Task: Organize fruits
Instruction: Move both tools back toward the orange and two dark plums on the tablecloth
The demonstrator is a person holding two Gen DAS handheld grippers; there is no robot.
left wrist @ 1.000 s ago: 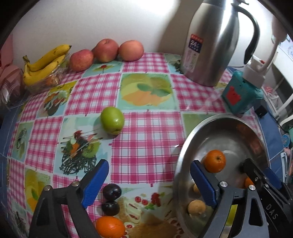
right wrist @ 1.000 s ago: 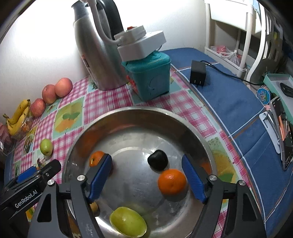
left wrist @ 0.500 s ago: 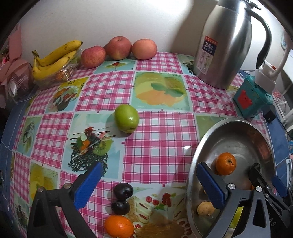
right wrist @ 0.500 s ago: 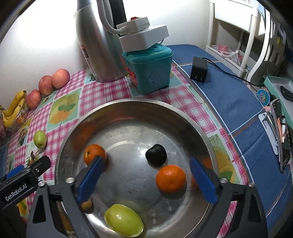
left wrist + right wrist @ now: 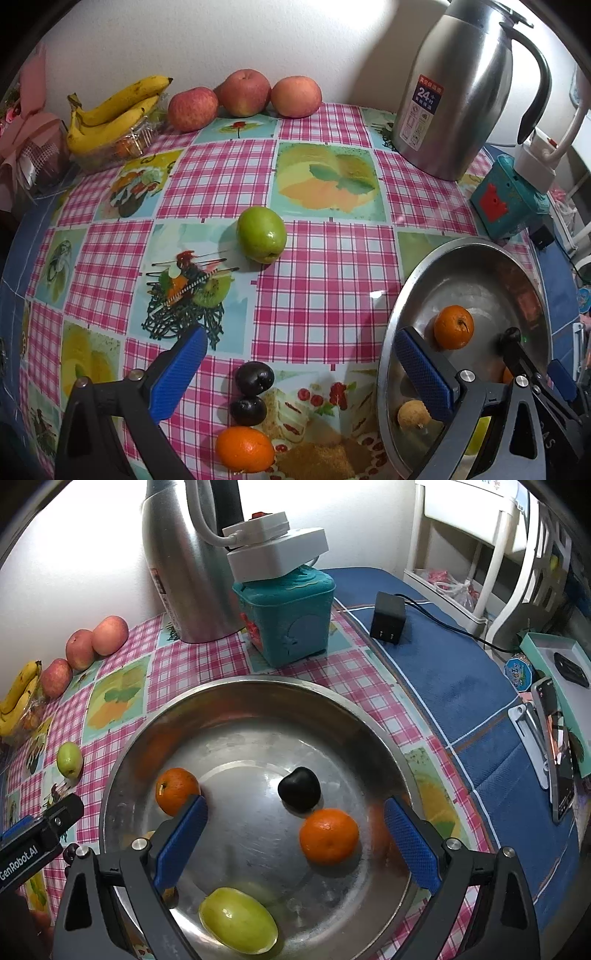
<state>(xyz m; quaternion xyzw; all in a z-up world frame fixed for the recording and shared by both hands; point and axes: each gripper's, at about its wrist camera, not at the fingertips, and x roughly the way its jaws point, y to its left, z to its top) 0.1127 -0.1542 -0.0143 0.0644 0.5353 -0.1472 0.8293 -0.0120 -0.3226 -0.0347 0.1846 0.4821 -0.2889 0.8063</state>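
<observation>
Right wrist | right tool (image 5: 295, 834) wide open, empty | above bowl (image 5: 236, 690)

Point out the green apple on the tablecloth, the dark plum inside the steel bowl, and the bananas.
green apple (image 5: 261, 239), left wrist view, middle of its skin.
dark plum (image 5: 299, 789), right wrist view, centre of its top.
bananas (image 5: 110, 116), left wrist view, middle of the bunch.
</observation>
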